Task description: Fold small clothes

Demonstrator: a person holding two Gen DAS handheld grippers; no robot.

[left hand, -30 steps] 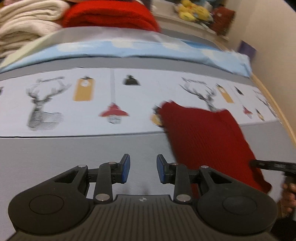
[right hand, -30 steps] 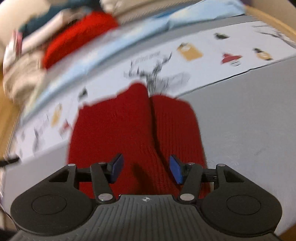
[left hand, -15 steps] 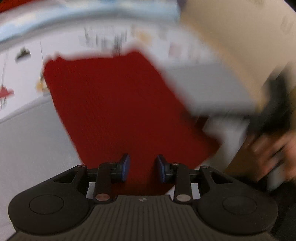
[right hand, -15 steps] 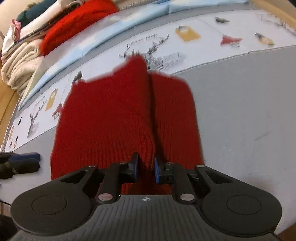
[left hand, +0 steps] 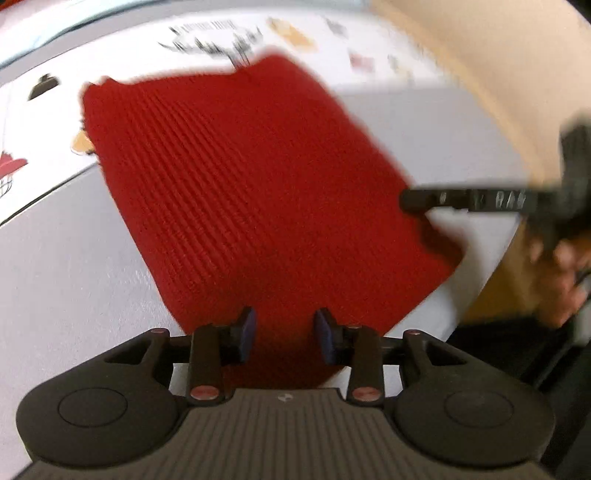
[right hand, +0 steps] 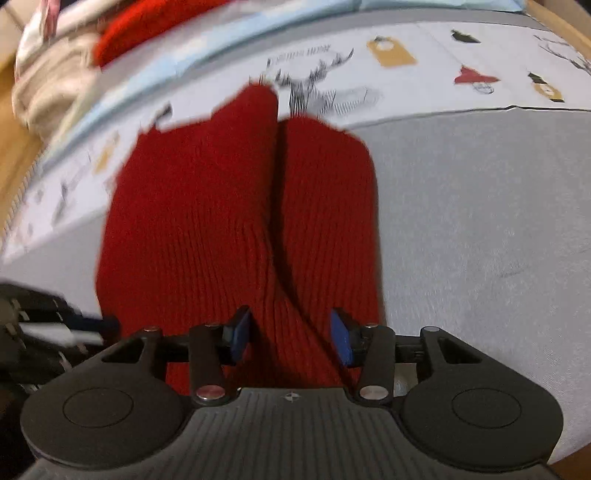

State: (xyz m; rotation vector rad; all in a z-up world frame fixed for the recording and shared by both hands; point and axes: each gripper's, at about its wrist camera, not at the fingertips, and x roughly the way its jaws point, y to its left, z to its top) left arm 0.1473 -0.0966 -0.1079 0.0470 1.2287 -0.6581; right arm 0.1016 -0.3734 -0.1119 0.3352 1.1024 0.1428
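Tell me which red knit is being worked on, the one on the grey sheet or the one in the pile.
The flat red knit on the grey sheet, under both grippers; the other red knit sits in the far pile.

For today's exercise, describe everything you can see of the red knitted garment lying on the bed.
The red knitted garment is ribbed, soft-looking wool, lying flat on the grey and printed bed cover. A lengthwise crease shows one side folded over the other. Its near edge lies between the open fingers of the left gripper and the right gripper; neither pinches it.

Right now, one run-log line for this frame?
stage: fold prep | red knit garment: flat on bed | left gripper: open, opening | right gripper: open, reopening
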